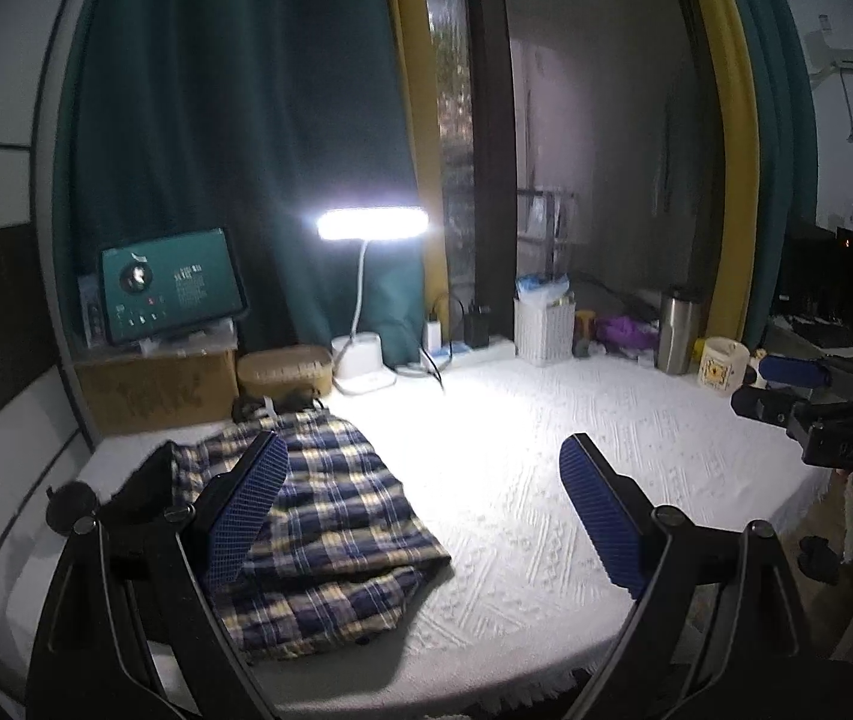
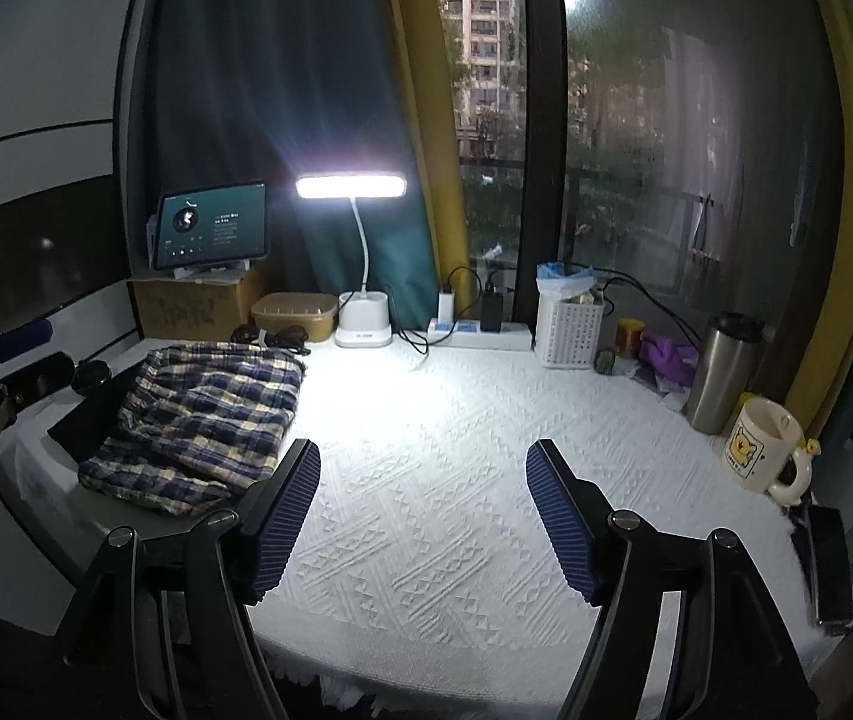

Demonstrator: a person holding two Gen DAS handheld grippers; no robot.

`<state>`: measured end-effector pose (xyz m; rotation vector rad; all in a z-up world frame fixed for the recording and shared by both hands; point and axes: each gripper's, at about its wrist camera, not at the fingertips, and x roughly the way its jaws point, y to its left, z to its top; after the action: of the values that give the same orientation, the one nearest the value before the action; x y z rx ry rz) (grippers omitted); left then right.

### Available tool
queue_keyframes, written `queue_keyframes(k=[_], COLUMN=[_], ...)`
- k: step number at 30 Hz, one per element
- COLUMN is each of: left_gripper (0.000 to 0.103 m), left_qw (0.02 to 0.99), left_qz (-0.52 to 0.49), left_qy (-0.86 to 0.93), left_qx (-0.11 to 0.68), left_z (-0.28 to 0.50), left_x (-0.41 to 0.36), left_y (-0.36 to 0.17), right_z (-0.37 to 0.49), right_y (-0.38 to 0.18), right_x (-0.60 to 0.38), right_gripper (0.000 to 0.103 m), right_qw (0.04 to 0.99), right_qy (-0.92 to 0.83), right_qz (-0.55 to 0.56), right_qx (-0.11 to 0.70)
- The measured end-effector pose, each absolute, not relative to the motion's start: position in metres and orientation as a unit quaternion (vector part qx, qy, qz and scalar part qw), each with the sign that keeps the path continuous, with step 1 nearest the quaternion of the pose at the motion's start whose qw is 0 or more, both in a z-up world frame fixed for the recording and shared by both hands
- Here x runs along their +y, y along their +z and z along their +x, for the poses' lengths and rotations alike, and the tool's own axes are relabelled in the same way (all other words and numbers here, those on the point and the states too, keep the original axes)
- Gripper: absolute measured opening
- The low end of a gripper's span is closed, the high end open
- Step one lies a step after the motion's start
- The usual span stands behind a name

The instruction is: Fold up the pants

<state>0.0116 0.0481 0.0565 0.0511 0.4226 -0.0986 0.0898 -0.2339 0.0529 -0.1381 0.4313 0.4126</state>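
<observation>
Blue, white and yellow plaid pants [image 1: 330, 516] lie folded in a compact bundle at the left side of the white textured table cover [image 1: 546, 480]; they also show in the right wrist view [image 2: 198, 420]. My left gripper [image 1: 420, 510] is open and empty, held above the table, with its left finger over the pants. My right gripper [image 2: 420, 510] is open and empty above the bare cloth, to the right of the pants. The right gripper also shows at the right edge of the left wrist view [image 1: 798, 384].
A lit desk lamp [image 2: 354, 186] stands at the back, with a tablet [image 2: 210, 234] on a cardboard box [image 2: 192, 306], a power strip [image 2: 480, 333], a white basket [image 2: 570, 330], a steel tumbler [image 2: 720, 372] and a mug [image 2: 762, 444]. A dark phone-like object [image 2: 828, 564] lies at the right edge.
</observation>
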Motion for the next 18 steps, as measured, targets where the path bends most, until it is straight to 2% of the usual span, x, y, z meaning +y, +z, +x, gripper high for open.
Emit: queue_keyframes(k=[5, 13, 18], left_gripper=[0.092, 0.092, 0.092], left_qw=[0.98, 0.985, 0.988], left_qz=[0.017, -0.007, 0.0], left_qy=[-0.038, -0.03, -0.018], left_qx=[0.193, 0.171, 0.155], left_z=[0.005, -0.005, -0.011], left_x=[0.052, 0.063, 0.063], left_y=[0.064, 0.078, 0.082], right_z=[0.083, 0.072, 0.066], right_y=[0.061, 0.073, 0.079], right_x=[-0.236, -0.238, -0.241], right_gripper=[0.081, 0.083, 0.089], right_qw=[0.958, 0.966, 0.971], right_qy=[0.2, 0.184, 0.177], right_qz=[-0.06, -0.055, -0.048], right_qx=[0.197, 0.171, 0.151])
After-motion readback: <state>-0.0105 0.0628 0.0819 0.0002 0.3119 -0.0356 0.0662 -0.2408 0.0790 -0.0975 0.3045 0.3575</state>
